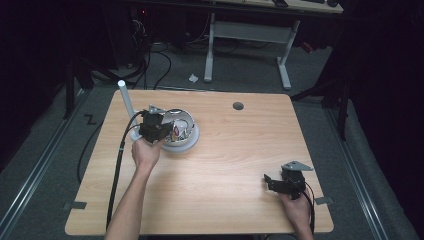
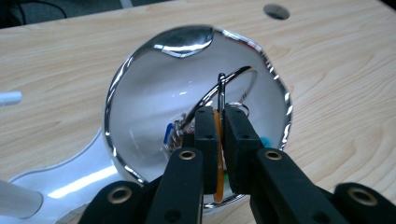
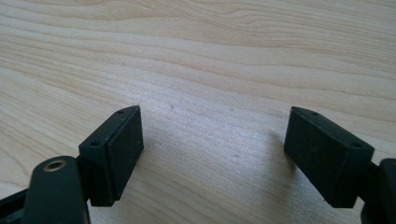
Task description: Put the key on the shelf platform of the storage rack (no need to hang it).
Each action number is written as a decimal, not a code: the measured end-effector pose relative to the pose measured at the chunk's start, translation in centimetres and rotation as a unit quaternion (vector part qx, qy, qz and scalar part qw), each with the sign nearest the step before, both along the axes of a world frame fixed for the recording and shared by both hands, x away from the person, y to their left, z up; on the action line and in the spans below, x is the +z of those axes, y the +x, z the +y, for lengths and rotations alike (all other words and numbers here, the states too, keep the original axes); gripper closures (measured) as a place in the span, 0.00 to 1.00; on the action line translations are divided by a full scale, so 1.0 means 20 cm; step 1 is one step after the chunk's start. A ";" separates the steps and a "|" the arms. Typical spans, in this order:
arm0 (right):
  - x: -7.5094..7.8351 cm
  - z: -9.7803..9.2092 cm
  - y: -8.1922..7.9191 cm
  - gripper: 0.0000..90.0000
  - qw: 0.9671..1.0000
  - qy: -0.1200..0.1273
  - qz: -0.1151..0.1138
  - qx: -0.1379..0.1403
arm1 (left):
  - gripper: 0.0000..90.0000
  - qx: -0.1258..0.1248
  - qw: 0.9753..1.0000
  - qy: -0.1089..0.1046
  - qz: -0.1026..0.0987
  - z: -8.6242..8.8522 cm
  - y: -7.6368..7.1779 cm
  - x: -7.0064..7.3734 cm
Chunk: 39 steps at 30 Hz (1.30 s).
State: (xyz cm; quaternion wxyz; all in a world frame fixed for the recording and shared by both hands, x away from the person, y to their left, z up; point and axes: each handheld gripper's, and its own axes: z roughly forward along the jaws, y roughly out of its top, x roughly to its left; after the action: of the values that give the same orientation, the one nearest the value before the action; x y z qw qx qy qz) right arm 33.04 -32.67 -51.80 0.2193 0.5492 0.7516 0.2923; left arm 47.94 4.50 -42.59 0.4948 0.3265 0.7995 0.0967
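Two tools are seen at the worktop [image 1: 220, 165]: the left tool [image 2: 220, 135] is closed on a thin orange strip [image 2: 217, 158] inside a shiny bowl [image 2: 140, 116], while the right tool [image 3: 212, 154] is held wide open over bare wood near the right front corner, gripping nothing. The bowl [image 1: 186, 131] is set toward the left rear of the worktop, on a white base [image 1: 195, 140] beside a white post [image 1: 125, 100]. The strip is pinched on its flat faces, edge-on to the camera, probably so that it can be lifted clear of the wire rings [image 2: 233, 79] lying with it in the bowl. Its long axis is run along the jaws, from the bowl's near rim inward toward its far wall. The right tool is judged to be kept idle, out of the way.
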 end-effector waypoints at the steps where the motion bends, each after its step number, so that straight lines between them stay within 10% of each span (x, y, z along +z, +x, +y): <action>1: 0.00 0.00 0.00 0.22 1.000 0.000 0.000 0.000 | 0.94 0.005 1.000 -0.002 0.002 0.00 0.00 -0.01; 10: 0.00 0.00 0.00 0.22 1.000 0.000 0.000 0.000 | 0.93 0.021 1.000 -0.009 0.002 0.04 0.00 -0.03; 25: 0.00 0.00 0.00 0.22 1.000 0.000 0.000 0.000 | 0.54 0.035 0.999 -0.015 -0.026 0.08 -0.06 0.00; 39: 0.00 0.00 0.00 0.22 1.000 0.000 -0.001 0.000 | 0.46 0.033 0.998 -0.021 -0.057 0.19 -0.18 0.05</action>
State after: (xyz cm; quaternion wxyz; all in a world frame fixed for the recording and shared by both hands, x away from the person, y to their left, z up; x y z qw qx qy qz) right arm 33.05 -32.68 -51.80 0.2199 0.5488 0.7517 0.2924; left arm 44.24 8.24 -41.68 0.5431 0.2830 0.7822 0.1147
